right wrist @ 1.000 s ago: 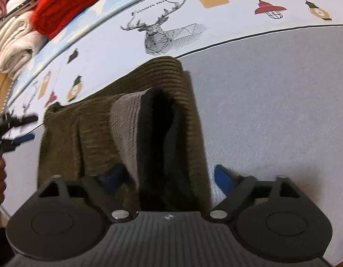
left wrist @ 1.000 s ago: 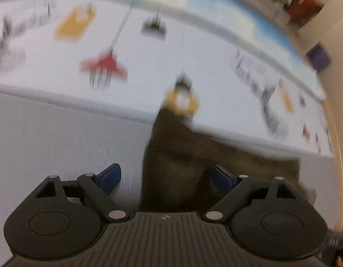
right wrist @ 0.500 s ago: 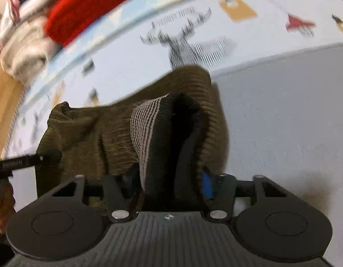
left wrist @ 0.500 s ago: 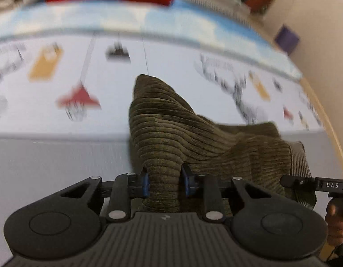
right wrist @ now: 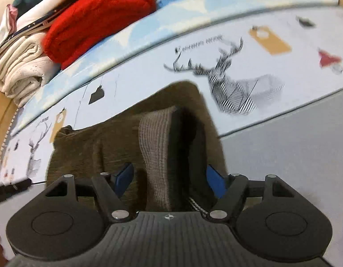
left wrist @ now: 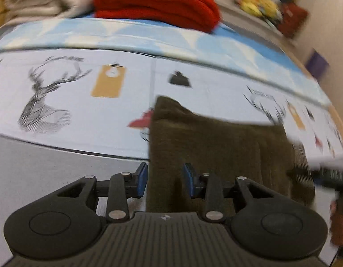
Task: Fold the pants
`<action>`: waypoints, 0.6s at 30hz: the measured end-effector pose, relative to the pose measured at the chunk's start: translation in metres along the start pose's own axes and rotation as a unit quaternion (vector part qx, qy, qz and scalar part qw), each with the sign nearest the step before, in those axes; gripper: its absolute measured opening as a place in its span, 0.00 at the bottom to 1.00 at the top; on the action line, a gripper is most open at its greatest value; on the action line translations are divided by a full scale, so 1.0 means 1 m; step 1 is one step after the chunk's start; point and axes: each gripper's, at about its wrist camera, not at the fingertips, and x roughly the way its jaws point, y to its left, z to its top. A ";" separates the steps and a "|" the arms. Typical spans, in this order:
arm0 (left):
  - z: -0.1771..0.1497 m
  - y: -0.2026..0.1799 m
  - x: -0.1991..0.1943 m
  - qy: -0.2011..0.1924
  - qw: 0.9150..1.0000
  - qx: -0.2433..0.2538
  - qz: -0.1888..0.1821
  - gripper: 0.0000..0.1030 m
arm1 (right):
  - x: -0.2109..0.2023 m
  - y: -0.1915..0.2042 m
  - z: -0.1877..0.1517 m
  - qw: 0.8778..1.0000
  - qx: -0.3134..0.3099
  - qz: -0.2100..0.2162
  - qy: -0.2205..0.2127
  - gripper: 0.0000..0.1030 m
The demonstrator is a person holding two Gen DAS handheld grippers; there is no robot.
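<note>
Olive corduroy pants (left wrist: 215, 155) sit folded on the bed as left tongs (left wrist: 164, 179) and right tongs (right wrist: 169, 176) open, letting go

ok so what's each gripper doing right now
left gripper: opening, pants between the fingers, pads clear of the cloth
right gripper: opening, waistband between the fingers, not pinched

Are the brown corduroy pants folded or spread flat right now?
Folded. The pants sit doubled in a compact bundle, the waistband standing open on top, and no legs stretch across the printed sheet.
</note>
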 end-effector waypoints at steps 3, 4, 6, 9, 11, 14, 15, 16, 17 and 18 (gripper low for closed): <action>-0.017 -0.003 0.020 0.073 0.996 0.043 -0.024 0.38 | 0.011 0.004 -0.010 0.998 -0.044 -0.042 0.023 0.73; -0.026 -0.006 0.029 0.102 0.993 0.063 -0.007 0.43 | 0.011 0.001 -0.012 0.998 -0.041 -0.044 0.024 0.77; -0.037 -0.014 0.031 0.101 0.989 0.104 0.034 0.59 | 0.007 -0.003 -0.012 0.998 -0.028 -0.041 0.024 0.78; -0.038 -0.022 0.017 0.069 0.989 0.120 0.056 0.61 | -0.008 0.000 -0.014 0.998 -0.031 -0.057 0.004 0.77; -0.038 -0.032 -0.001 0.028 0.987 0.139 0.078 0.71 | -0.031 0.008 -0.016 0.994 -0.047 -0.089 -0.046 0.75; -0.050 -0.048 -0.037 -0.046 0.980 0.169 0.094 0.87 | -0.068 0.016 -0.019 0.988 -0.053 -0.097 -0.109 0.75; -0.052 -0.052 -0.047 -0.060 0.978 0.179 0.094 0.87 | -0.080 0.020 -0.021 0.985 -0.061 -0.096 -0.127 0.76; -0.053 -0.057 -0.057 -0.071 0.974 0.188 0.101 0.87 | -0.095 0.027 -0.025 0.982 -0.075 -0.097 -0.146 0.76; -0.053 -0.061 -0.066 -0.083 0.971 0.194 0.114 0.87 | -0.108 0.033 -0.029 0.978 -0.089 -0.097 -0.162 0.78; -0.051 -0.067 -0.075 -0.097 0.968 0.197 0.122 0.88 | -0.122 0.040 -0.035 0.974 -0.104 -0.094 -0.177 0.79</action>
